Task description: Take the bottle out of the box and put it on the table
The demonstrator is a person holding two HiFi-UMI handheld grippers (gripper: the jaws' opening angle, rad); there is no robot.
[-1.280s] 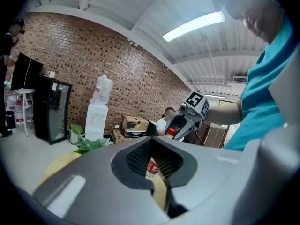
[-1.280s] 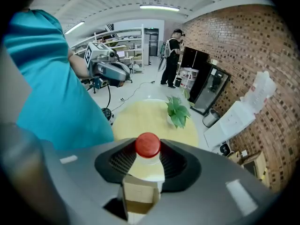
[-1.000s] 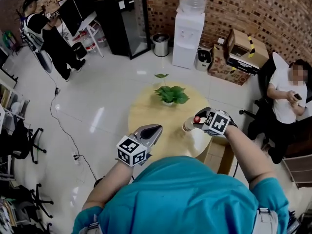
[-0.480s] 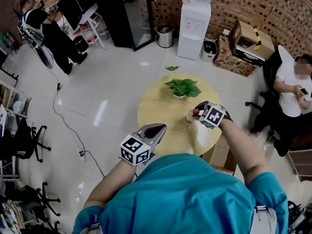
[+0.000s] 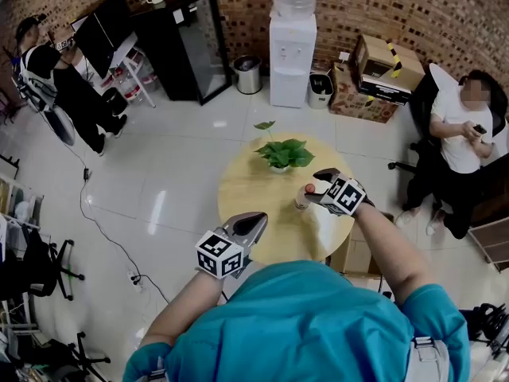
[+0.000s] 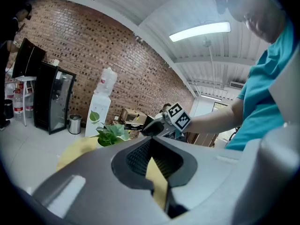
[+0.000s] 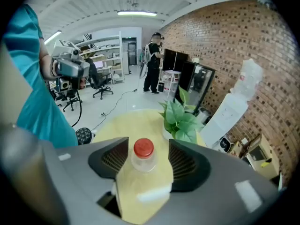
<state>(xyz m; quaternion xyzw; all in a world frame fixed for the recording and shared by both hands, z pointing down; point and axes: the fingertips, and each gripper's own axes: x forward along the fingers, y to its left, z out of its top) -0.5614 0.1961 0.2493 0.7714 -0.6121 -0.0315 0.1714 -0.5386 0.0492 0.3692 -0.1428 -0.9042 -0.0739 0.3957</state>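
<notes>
Clear plastic bottle [image 7: 143, 161] with a red cap [image 7: 143, 147] stands on the round, pale yellow tabletop [image 5: 254, 201], mid-frame in the right gripper view. It's between the right tool's [image 7: 144, 146] ribbed pads [image 7: 182, 161], which just opened wide and aren't touching it. Leafy potted plant [image 7: 180, 118] is just behind. Left tool [image 6: 151, 144] is pinched narrow, empty.

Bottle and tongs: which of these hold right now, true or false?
The bottle stands upright on the round table. True.
The right tongs clamp the bottle. False: their jaws have just been opening and stand apart, the bottle between them, pads off it.
The left tongs hold nothing. True.
The bottle's top is blue. False: the cap is red.
The potted plant lies tipped over. False: it stands upright on the table.
</notes>
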